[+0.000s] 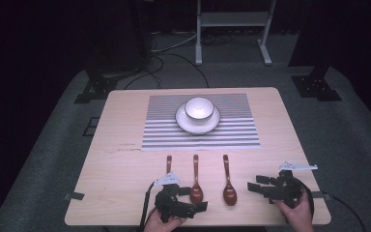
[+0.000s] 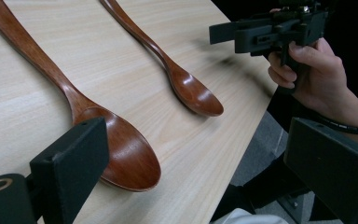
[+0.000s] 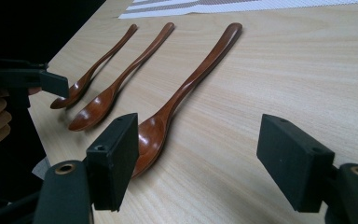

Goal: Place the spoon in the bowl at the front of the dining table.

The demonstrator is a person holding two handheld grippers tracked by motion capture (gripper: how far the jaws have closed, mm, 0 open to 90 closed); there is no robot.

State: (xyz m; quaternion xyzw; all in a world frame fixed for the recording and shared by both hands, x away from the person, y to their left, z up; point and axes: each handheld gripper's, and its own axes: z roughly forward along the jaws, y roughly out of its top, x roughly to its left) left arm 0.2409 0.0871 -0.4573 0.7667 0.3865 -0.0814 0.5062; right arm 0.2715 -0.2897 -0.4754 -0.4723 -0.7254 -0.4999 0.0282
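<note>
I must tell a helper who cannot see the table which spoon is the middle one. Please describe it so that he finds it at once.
Start at the striped mat under the bowl. Between the mat and the table's near edge lie three brown spoons in a row, bowls toward the person. The middle spoon has a spoon on each side; its bowl lies just beside the left gripper, whereas the right spoon lies nearer the right gripper.

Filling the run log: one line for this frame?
left gripper: open, beside middle wooden spoon | right gripper: open, beside right wooden spoon | bowl on plate, untouched
</note>
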